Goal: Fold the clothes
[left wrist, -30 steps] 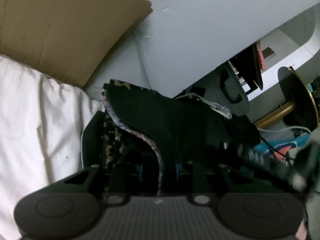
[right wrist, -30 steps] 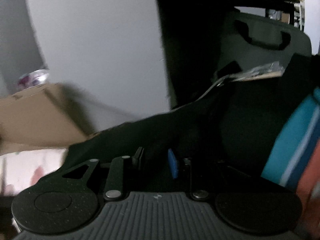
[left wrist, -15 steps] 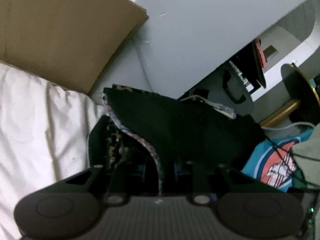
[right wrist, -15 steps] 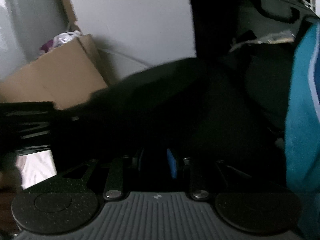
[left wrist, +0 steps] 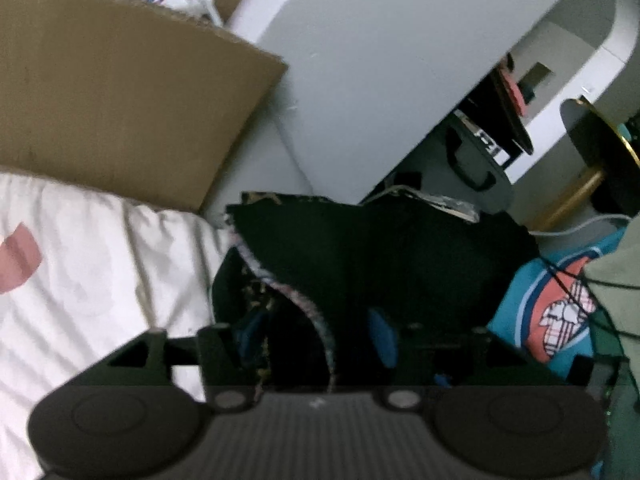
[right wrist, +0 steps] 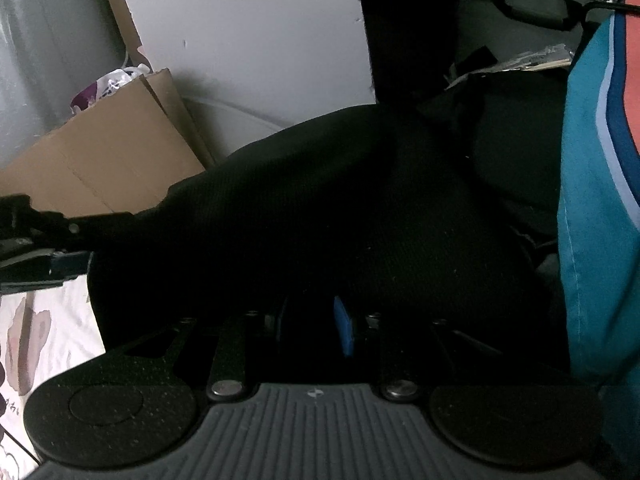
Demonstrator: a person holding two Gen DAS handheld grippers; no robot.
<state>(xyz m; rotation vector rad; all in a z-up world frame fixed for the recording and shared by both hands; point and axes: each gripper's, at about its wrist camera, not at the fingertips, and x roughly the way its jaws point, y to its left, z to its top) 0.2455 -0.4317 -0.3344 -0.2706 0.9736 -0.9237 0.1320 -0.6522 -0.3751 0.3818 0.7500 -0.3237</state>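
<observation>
Left wrist view: the left gripper (left wrist: 316, 332) has its jaws opening. The patterned hem of the black garment w/ speckled trim (left wrist: 360, 256) runs between the blue pads (left wrist: 382, 336), but they no longer look pressed on it, so I read this grip as letting go. The garment lies bunched on the white quilted bedding w/ pink marks (left wrist: 80, 280), its far edge near the grey wall panel (left wrist: 380, 60). A teal printed garment w/ a red-and-white graphic (left wrist: 548, 312) sits just beside it, not yet touched. The brown cardboard box flap (left wrist: 120, 100) stands behind the bedding.

Right wrist view: the right gripper (right wrist: 316, 328) is clenched on the same black cloth. Fabric fills the narrow gap beside its blue pad (right wrist: 344, 330) and drapes up and away in a taut ridge toward the left gripper, seen at the frame's left edge. The teal garment hangs close along the right side. The cardboard box is at the back left.

Progress, as a judgement: early to mid. The black piece looks doubled over at one edge, w/ the inside pattern showing, so approx one fold may be laid. But it's lumpy, not flat or squared. Left to do: release the right side, smooth, fold again, then start the teal piece. No finished stack is visible anywhere.
</observation>
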